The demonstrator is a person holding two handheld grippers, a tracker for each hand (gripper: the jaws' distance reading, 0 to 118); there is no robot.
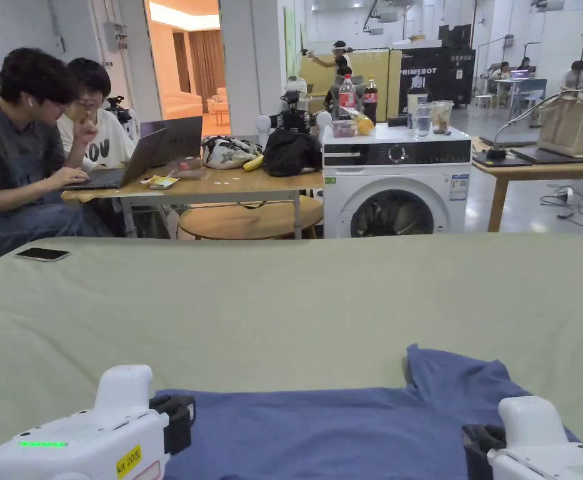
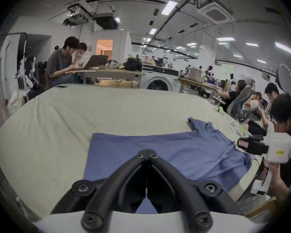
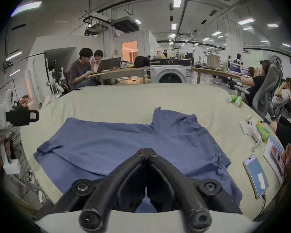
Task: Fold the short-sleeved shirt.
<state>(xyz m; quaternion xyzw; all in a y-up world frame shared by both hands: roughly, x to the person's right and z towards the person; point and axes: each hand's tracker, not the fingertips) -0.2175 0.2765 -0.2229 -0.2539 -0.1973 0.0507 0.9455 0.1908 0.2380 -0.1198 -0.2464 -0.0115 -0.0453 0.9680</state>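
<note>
1. This is an open-plan lab or workshop: bare ceiling ducts (image 3: 124,24), cassette air units and strip lights run overhead.
2. Two people share a laptop (image 1: 159,147) at a wooden counter (image 1: 234,184) cluttered with bags and a banana.
3. A front-loading washing machine (image 1: 397,187) stands on the open floor, with drink bottles (image 1: 347,94) and cups on top.
4. More people sit in office chairs (image 3: 267,88) at further desks along the right side.
5. A wide padded surface under a pale green sheet (image 1: 284,300) serves as the work area.
</note>
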